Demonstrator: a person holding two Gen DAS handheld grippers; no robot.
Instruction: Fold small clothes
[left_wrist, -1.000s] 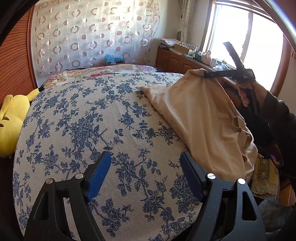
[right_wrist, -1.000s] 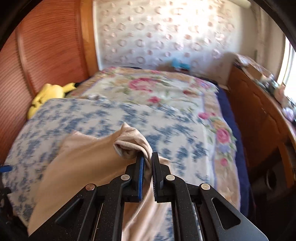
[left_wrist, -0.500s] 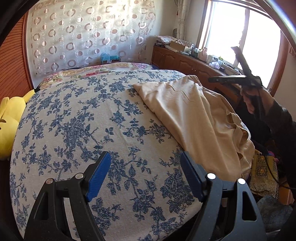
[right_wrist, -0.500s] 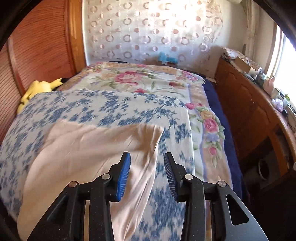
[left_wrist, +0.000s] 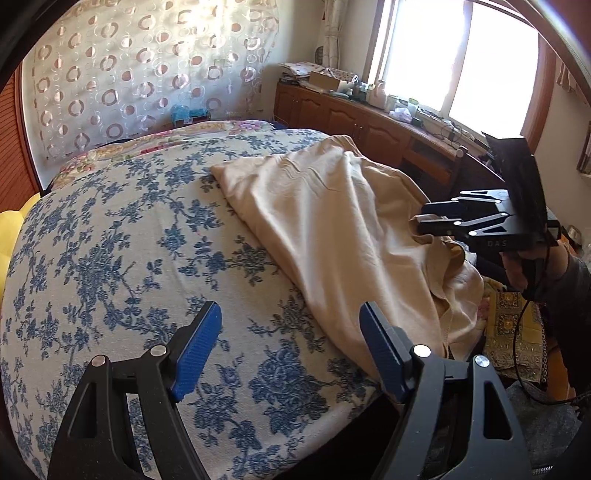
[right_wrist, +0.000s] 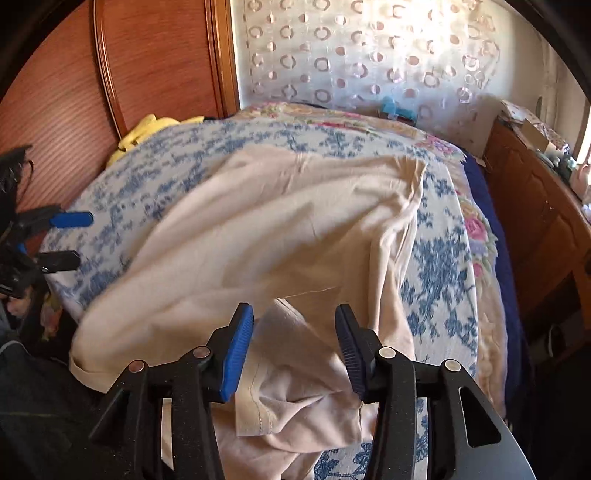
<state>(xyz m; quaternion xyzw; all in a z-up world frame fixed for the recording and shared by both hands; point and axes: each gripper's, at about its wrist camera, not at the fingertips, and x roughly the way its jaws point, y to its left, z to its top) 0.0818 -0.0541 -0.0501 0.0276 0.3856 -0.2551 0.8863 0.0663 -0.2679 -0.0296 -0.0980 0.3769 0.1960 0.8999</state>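
Observation:
A beige garment (left_wrist: 332, 221) lies spread and creased across the right side of the blue-flowered bedspread (left_wrist: 110, 258), its near end drooping over the bed's edge. My left gripper (left_wrist: 290, 347) hovers open over bare bedspread just left of the garment's near hem, with nothing between its fingers. In the right wrist view, a bunched hem of the garment (right_wrist: 295, 229) sits between the jaws of my right gripper (right_wrist: 293, 350), which are opening and do not press on it. The left gripper (right_wrist: 68, 240) shows at the far left there. The right gripper (left_wrist: 421, 221) is over the garment's right edge.
A yellow plush toy (right_wrist: 147, 129) lies by the wooden headboard (right_wrist: 147, 74). A wooden cabinet (left_wrist: 351, 118) with clutter runs under the window on the right. A flowered quilt (right_wrist: 476, 236) covers the far side. A yellow patterned cloth (left_wrist: 509, 332) lies beside the bed.
My right gripper let go of the garment corner it held up, opened, and drew back and down to the near hem. The garment dropped flat onto the bed. The left gripper shifted slightly.

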